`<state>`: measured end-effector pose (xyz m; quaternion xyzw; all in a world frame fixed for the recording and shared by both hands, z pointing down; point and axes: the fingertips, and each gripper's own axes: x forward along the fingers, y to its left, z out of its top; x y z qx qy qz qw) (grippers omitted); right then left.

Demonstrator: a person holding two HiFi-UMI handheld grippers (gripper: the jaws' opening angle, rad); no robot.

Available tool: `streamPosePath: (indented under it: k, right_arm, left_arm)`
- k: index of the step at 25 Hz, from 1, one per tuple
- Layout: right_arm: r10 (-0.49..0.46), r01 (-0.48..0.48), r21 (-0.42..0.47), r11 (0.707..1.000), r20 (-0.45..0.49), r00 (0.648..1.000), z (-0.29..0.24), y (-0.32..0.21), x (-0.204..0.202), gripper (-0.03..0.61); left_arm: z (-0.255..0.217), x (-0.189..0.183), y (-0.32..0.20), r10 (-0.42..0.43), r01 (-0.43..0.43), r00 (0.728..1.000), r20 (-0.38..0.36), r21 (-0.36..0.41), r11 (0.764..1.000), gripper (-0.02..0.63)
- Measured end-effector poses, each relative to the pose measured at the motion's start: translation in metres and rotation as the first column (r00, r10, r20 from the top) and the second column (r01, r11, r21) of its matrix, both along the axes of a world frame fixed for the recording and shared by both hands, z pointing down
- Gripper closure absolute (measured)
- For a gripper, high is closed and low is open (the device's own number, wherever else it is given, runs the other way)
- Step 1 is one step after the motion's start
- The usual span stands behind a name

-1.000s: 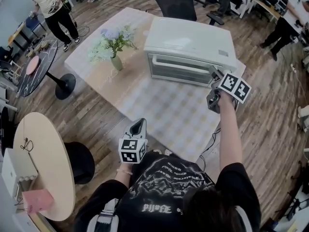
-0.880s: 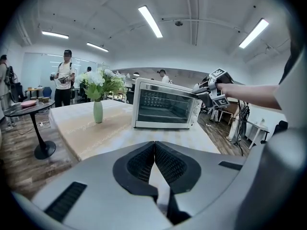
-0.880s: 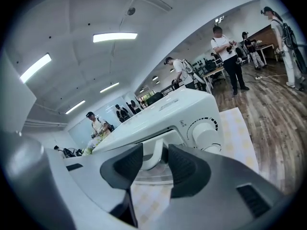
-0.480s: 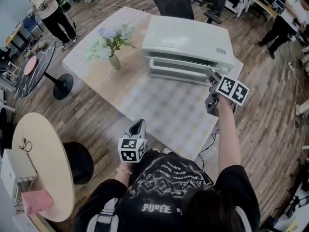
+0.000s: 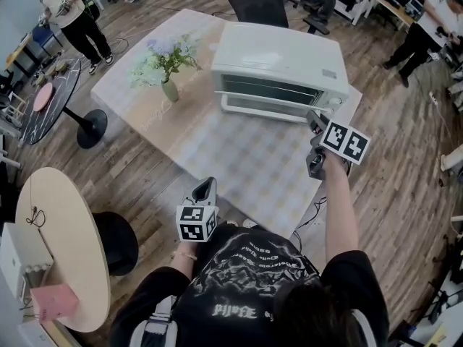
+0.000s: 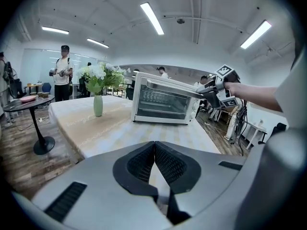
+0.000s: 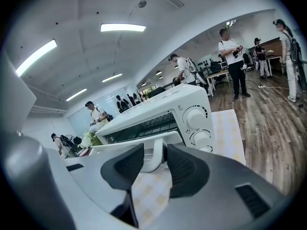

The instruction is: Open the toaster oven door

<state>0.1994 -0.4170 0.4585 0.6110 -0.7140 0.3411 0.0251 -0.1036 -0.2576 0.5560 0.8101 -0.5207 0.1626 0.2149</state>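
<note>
A white toaster oven (image 5: 278,53) stands at the far right of the table (image 5: 239,176). Its glass door (image 5: 269,92) hangs tilted out at the top, partly open. My right gripper (image 5: 312,118) is at the door's right end, and its jaws are closing on the white door handle (image 7: 154,162), which sits between the pads (image 7: 125,164). In the left gripper view the same gripper (image 6: 206,93) holds the door's top edge away from the oven (image 6: 160,102). My left gripper (image 5: 207,187) hangs low near my body, shut with nothing in it (image 6: 154,146).
A green vase of flowers (image 5: 170,67) stands on the table left of the oven. Two knobs (image 7: 196,119) sit on the oven's right panel. A black chair (image 5: 260,2) is behind the table, round tables (image 5: 69,251) are at left, and people stand around the room.
The oven door has tilted further out at the top. My right gripper has moved back toward me and slightly down with the handle. The left gripper has stayed put.
</note>
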Motion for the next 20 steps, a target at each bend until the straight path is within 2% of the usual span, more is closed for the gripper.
streamPosePath:
  k: [10, 20]
  right_arm:
    - [0.013, -0.014, -0.028, 1.0, -0.031, 0.999, 0.014, 0.026, -0.002, 0.453]
    - [0.02, -0.022, -0.02, 1.0, -0.06, 0.998, 0.025, 0.039, -0.003, 0.462]
  left_arm:
    - [0.003, 0.001, 0.008, 0.021, -0.021, 1.0, 0.0, -0.011, 1.0, 0.594]
    - [0.007, -0.004, 0.013, 0.02, -0.02, 1.0, 0.009, -0.021, 1.0, 0.594]
